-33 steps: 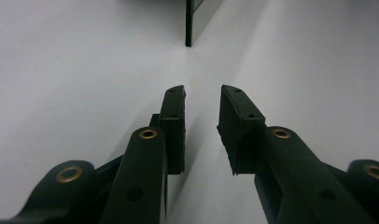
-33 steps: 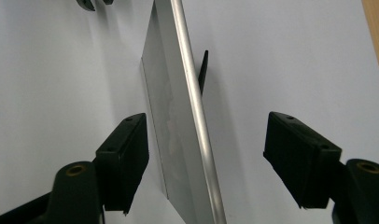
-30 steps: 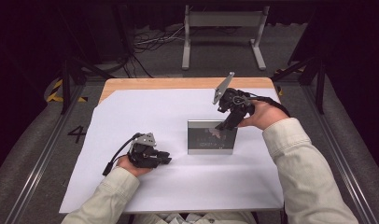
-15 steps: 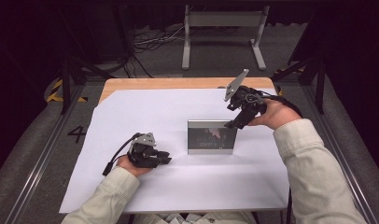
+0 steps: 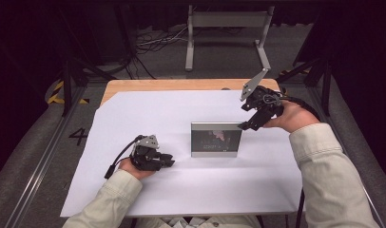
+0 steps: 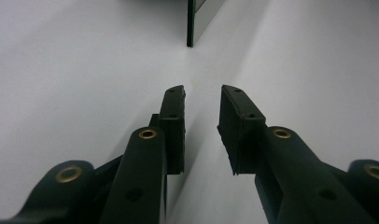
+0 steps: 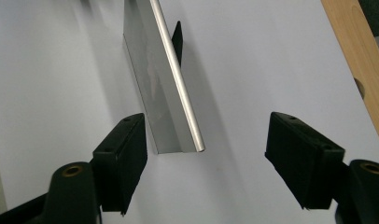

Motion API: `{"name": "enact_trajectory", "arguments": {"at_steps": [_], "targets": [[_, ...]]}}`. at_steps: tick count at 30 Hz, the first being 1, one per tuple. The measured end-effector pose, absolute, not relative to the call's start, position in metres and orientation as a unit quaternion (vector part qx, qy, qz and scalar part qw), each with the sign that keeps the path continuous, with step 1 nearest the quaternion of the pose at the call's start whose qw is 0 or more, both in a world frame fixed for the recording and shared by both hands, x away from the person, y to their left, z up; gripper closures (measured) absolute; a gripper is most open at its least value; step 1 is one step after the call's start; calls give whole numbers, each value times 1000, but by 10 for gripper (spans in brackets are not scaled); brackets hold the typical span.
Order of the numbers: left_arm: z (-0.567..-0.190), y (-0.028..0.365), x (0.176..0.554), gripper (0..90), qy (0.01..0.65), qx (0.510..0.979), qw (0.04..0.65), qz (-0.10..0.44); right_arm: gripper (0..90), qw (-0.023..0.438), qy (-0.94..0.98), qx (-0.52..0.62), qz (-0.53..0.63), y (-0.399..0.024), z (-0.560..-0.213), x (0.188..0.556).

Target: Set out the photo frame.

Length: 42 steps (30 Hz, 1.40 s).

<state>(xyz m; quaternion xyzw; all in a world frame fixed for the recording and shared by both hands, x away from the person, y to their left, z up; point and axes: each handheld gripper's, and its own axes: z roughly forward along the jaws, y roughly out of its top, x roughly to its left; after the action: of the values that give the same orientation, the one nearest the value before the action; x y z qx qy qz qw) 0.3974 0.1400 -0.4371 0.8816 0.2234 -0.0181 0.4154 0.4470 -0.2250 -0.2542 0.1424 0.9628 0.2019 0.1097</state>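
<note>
A silver-edged picture frame with a dark glossy face stands upright on the white sheet in the middle of the table. My right gripper hovers at its upper right corner, open, tips pointing down at the frame. In the right gripper view the frame shows edge-on, leaning on a black back stand, and the right gripper has its jaws wide apart with the frame's near corner just beyond them. My left gripper rests on the sheet left of the frame, open and holding nothing. In the left gripper view the frame's edge lies ahead of the left gripper.
A strip of bare wooden tabletop runs along the back of the sheet. A grey metal stand and cables sit on the floor behind the table. Dark rails flank both sides.
My right gripper has moved right and a little up, from above the frame's top edge to its upper right corner. The left gripper and the frame have stayed put.
</note>
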Motion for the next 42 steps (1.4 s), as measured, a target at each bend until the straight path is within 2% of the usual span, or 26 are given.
{"name": "enact_trajectory", "arguments": {"at_steps": [17,25,42], "targets": [[-437,140,397,713,224,882,415,-15,260,115,947,175,244,-251,-267,435],[-437,143,398,712,234,878,417,13,256,122,942,188,250,-262,-281,423],[-437,148,399,699,243,875,417,34,242,136,922,223,287,-284,-308,412]]}}
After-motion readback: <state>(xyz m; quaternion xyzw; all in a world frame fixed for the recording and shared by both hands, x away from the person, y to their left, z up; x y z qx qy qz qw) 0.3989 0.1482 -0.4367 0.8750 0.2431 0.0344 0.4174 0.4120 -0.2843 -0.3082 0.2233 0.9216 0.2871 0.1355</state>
